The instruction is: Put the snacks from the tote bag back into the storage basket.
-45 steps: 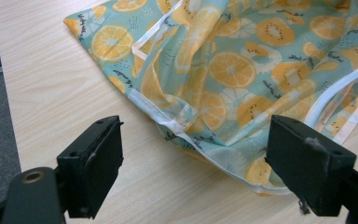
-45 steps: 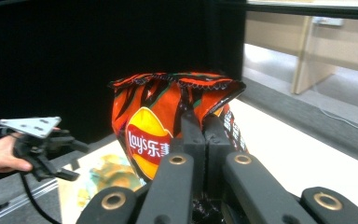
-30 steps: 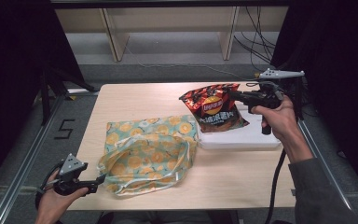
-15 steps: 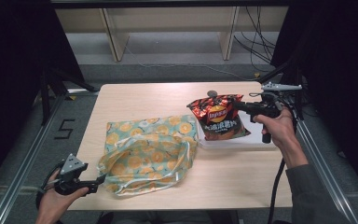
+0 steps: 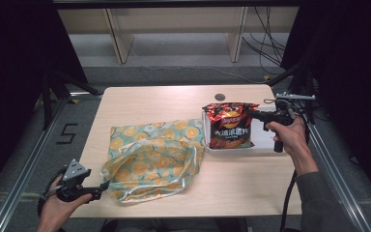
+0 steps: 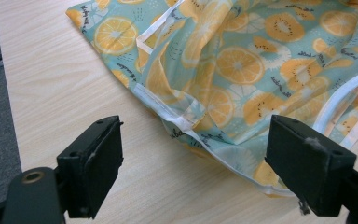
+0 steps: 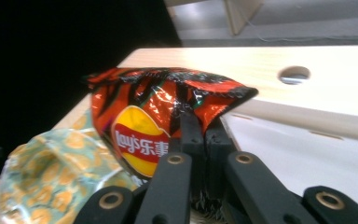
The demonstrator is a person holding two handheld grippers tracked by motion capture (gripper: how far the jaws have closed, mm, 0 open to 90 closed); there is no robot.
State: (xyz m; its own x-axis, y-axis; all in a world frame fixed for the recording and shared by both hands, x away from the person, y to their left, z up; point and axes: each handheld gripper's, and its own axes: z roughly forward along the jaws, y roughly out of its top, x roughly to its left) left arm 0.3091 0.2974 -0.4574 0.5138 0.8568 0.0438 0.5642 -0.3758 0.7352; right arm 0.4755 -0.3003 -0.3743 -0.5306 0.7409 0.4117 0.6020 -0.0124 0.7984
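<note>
A red and black bag of crisps (image 5: 229, 123) (image 7: 158, 112) hangs upright over the left part of a white tray (image 5: 263, 145) (image 7: 307, 154). My right gripper (image 5: 252, 115) (image 7: 200, 135) is shut on the bag's top right edge. A teal cloth bag with an orange-slice print (image 5: 152, 159) (image 6: 261, 70) lies crumpled in the middle of the wooden table (image 5: 174, 104), its mouth edged with white trim. My left gripper (image 5: 101, 187) (image 6: 193, 175) stands open at the table's front left, level with the cloth bag's near corner, with a bit of hem between its jaws untouched.
A round hole (image 5: 220, 96) (image 7: 293, 73) is cut in the table behind the tray. Metal frame rails run along both sides of the table. Shelf legs and cables stand on the floor beyond the far edge.
The right gripper has come down and toward the front with the crisps, and the bag has swung from tilted to upright over the tray. The left gripper has stayed put.
</note>
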